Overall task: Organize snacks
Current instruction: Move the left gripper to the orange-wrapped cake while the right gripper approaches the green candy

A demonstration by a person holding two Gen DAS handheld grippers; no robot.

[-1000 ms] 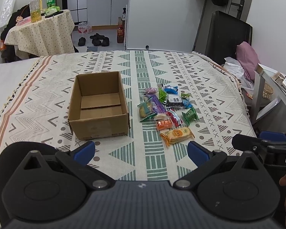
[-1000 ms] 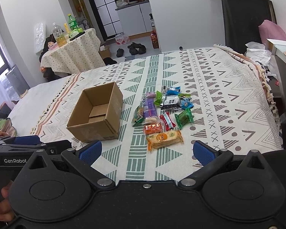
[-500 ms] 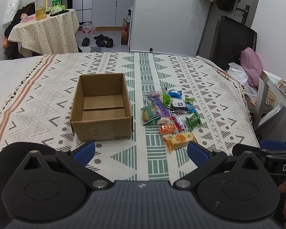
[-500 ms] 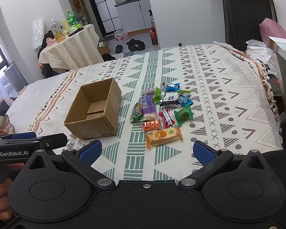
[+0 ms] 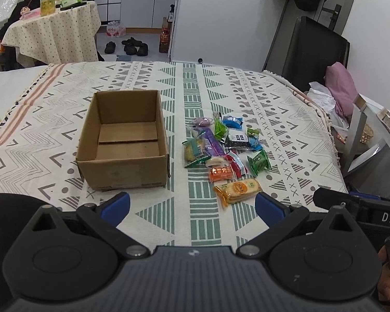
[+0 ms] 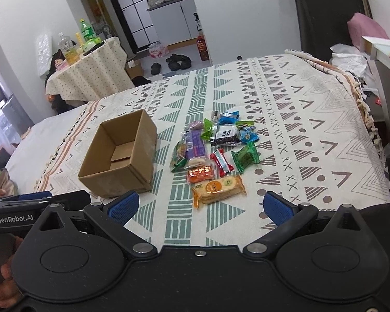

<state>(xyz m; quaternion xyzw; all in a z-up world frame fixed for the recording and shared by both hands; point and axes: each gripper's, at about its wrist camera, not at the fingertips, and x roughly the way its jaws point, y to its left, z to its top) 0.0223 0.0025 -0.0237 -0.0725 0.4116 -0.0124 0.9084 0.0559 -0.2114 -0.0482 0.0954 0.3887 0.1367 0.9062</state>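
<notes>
Both wrist views face the box (image 5: 122,140) and snacks (image 6: 215,150) from nearby

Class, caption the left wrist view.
Open left gripper faces an empty box beside loose snacks.

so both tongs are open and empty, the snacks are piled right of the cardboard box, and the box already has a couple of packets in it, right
Not quite: the cardboard box is empty. The left wrist view looks straight into it and shows only its bare bottom flaps. The rest holds: the left tongs and right tongs are open and empty, and the snack packets lie in a pile to the right of the box.
</notes>
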